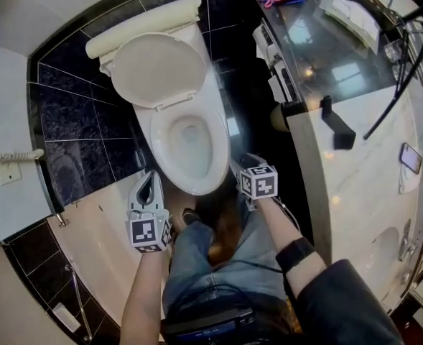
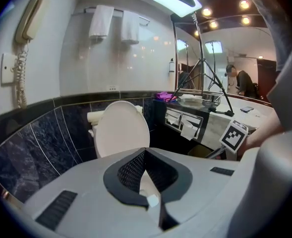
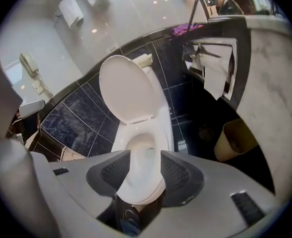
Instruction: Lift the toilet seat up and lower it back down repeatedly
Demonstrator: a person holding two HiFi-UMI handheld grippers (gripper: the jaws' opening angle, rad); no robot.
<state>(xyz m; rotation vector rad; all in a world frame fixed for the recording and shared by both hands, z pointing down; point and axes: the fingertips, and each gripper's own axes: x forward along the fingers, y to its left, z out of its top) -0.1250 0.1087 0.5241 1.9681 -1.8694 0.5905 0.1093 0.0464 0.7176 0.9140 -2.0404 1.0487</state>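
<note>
Counted: one toilet bowl [image 1: 189,146], one toilet seat [image 1: 157,69], two tongs, one wall telephone [image 2: 27,19], two hanging towels [image 2: 101,21], one waste bin [image 3: 235,140]. The seat stands raised, leaning back against the tank, well beyond both tongs. Left tongs [image 2: 145,152]: jaws together at the tips, nothing gripped, held clear beside the bowl's front. Right tongs [image 3: 146,157]: jaws wide apart, empty, touching nothing; the bowl's front rim shows through the gap, the bin off to their right

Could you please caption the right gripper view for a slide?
Open right gripper aimed at the toilet bowl, lid raised behind.
</note>
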